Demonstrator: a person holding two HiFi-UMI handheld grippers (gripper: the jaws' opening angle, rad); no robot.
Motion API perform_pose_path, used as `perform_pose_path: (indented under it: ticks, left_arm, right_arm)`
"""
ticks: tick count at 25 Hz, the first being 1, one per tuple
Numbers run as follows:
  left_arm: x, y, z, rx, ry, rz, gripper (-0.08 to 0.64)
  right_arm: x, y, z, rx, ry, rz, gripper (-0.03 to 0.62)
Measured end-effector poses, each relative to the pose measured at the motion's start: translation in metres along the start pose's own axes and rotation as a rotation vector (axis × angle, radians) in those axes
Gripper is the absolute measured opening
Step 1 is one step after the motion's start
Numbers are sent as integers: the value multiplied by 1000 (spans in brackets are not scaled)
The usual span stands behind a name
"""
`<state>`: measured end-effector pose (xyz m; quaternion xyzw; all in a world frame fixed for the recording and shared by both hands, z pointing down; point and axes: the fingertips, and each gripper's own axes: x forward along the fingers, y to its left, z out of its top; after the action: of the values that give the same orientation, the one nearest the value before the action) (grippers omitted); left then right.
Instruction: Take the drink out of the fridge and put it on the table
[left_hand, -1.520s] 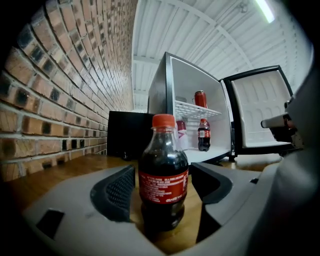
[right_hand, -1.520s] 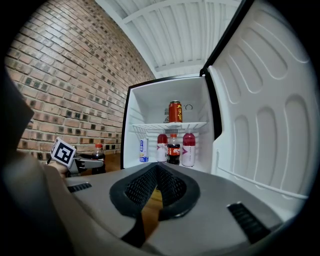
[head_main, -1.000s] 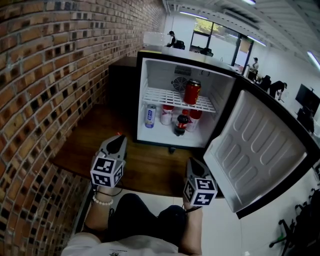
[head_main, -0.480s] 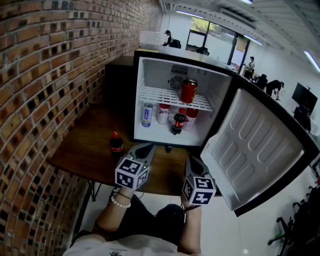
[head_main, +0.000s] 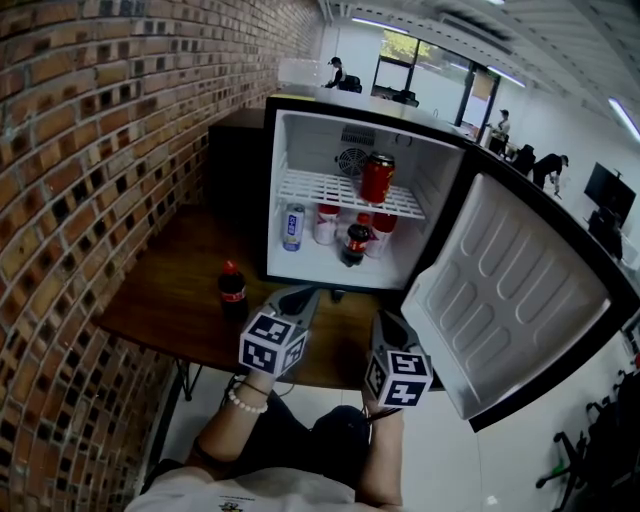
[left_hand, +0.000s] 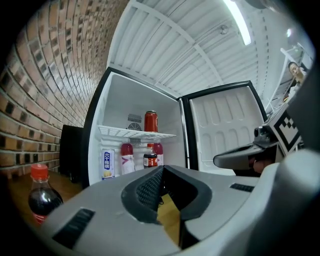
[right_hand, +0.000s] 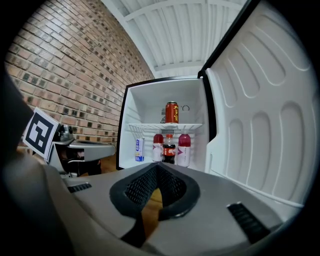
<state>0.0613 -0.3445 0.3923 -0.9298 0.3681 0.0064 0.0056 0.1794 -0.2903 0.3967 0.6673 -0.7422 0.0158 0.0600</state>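
A small cola bottle (head_main: 232, 290) with a red cap stands upright on the wooden table (head_main: 170, 300), left of the open fridge (head_main: 300, 140); the left gripper view shows the bottle (left_hand: 42, 200) at its left edge. My left gripper (head_main: 300, 297) is shut and empty, to the right of the bottle and clear of it, pointing at the fridge. My right gripper (head_main: 388, 320) is beside it, also shut and empty. In the fridge a red can (head_main: 377, 178) sits on the wire shelf, with another cola bottle (head_main: 354, 245) on the fridge floor below.
The fridge door (head_main: 510, 300) hangs wide open to the right. A blue-and-white can (head_main: 292, 228) and pink bottles (head_main: 328, 226) stand on the fridge floor. A brick wall (head_main: 90, 150) runs along the left. People sit at desks far behind.
My left gripper has moved right, away from the cola bottle, which now stands free on the table. The right gripper has stayed put.
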Motion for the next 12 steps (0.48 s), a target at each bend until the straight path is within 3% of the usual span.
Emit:
perform_pose_path:
  ticks: [12]
  left_arm:
    - [1,2,-5,-14,8,4,0]
  right_arm:
    - [1,7,0,-6,6,15,12]
